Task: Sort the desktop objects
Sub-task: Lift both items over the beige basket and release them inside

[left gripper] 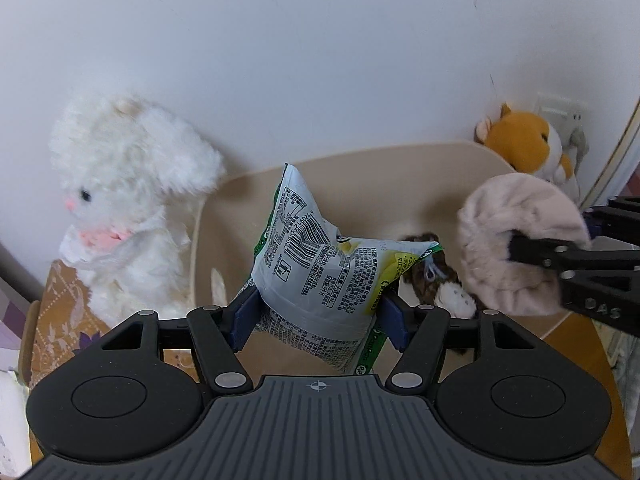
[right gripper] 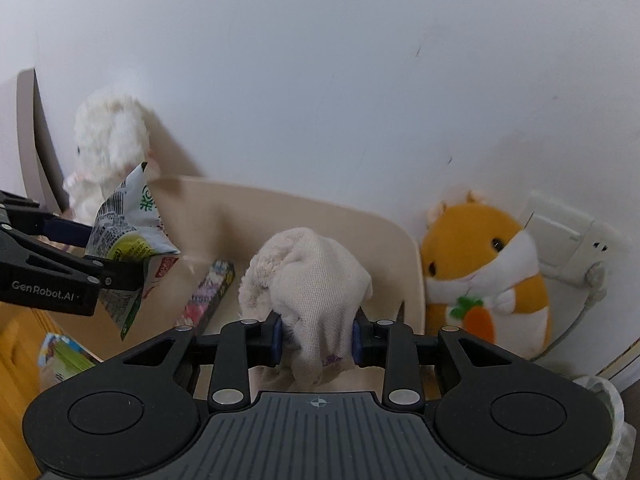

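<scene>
My left gripper (left gripper: 320, 316) is shut on a silver and green snack bag (left gripper: 320, 264), its blue pads pressing the bag's sides. It hangs over a beige bin (left gripper: 360, 156). In the right wrist view the same bag (right gripper: 128, 232) and the left gripper (right gripper: 116, 264) show at the left. My right gripper (right gripper: 316, 336) is shut on a soft pinkish-beige plush piece (right gripper: 312, 264), also above the bin (right gripper: 280, 196). From the left wrist view, that plush piece (left gripper: 516, 220) and the right gripper (left gripper: 536, 256) sit at the right.
A white plush rabbit (left gripper: 128, 200) stands left of the bin, an orange hamster plush (right gripper: 480, 256) right of it by a wall socket (right gripper: 568, 240). Inside the bin lie a brown plush (left gripper: 428, 276) and a colourful long box (right gripper: 212, 292). A green packet (right gripper: 60, 356) lies on the wooden table.
</scene>
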`<state>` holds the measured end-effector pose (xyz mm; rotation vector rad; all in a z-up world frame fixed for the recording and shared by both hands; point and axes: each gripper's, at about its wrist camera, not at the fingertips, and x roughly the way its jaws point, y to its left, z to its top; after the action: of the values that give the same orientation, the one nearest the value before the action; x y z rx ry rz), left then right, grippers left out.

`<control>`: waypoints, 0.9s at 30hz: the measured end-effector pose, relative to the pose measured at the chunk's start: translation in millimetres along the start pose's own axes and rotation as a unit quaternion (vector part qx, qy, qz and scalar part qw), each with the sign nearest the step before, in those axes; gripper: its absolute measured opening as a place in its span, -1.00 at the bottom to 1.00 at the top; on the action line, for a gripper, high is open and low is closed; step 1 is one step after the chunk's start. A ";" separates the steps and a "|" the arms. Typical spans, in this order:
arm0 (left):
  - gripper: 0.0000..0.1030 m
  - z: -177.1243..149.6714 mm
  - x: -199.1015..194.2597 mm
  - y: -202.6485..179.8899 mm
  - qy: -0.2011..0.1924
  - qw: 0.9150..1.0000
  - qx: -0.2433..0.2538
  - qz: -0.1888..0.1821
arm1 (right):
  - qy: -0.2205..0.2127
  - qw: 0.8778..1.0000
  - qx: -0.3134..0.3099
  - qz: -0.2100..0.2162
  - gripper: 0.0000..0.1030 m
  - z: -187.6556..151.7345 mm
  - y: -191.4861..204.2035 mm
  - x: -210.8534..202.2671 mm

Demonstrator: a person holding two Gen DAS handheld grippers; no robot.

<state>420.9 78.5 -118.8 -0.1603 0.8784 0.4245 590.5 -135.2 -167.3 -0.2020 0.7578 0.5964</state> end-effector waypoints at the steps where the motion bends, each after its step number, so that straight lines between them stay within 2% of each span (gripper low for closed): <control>1: 0.29 -0.7 -0.2 -1.9 0.004 1.000 0.001 -0.002 | 0.005 1.000 0.001 0.001 -0.29 -1.2 1.4 2.7; 2: 0.30 -1.1 -0.2 -2.7 0.005 1.000 0.001 -0.004 | 0.009 1.000 0.001 0.002 -0.24 -2.0 2.6 4.8; 3: 0.32 -1.4 -1.0 -3.4 0.004 1.000 0.000 -0.004 | 0.011 1.000 0.000 0.003 -0.10 -3.3 3.6 6.2; 5: 0.45 0.6 -2.9 -3.0 0.005 1.000 -0.005 -0.014 | 0.011 1.000 -0.001 0.007 -0.01 -5.3 5.1 5.9; 8: 0.60 1.2 -9.6 -1.3 -0.002 1.000 -0.017 -0.010 | 0.000 1.000 -0.002 0.005 0.37 -5.4 5.7 -1.7; 9: 0.61 1.8 -11.4 -0.6 -0.005 1.000 -0.019 -0.008 | -0.007 1.000 -0.001 0.005 0.51 -5.0 5.4 -5.5; 11: 0.63 2.5 -15.1 1.6 -0.004 1.000 -0.023 -0.008 | -0.017 1.000 -0.002 0.005 0.61 -3.9 4.8 -13.9; 13: 0.63 2.0 -20.3 3.7 -0.004 1.000 -0.027 -0.009 | -0.026 1.000 0.000 0.006 0.83 -3.8 3.4 -24.6; 17: 0.63 -3.5 -35.0 8.6 -0.009 0.999 -0.031 -0.018 | -0.042 0.999 0.010 0.010 0.95 -8.6 -3.4 -48.3; 20: 0.64 -10.5 -47.4 7.0 -0.007 1.000 -0.009 -0.026 | -0.044 0.999 0.012 0.009 1.00 -18.1 -10.9 -63.0; 23: 0.64 -19.6 -58.1 2.6 -0.004 0.999 0.013 -0.031 | -0.035 0.999 -0.003 -0.005 1.00 -29.9 -18.0 -70.4; 27: 0.64 -31.0 -66.8 1.0 0.005 0.999 0.012 -0.041 | -0.014 1.000 0.001 -0.017 1.00 -48.6 -30.6 -77.1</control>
<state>360.9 50.3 -86.7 -0.1771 0.8838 0.3368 535.6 -212.2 -149.5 -0.2026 0.7261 0.5652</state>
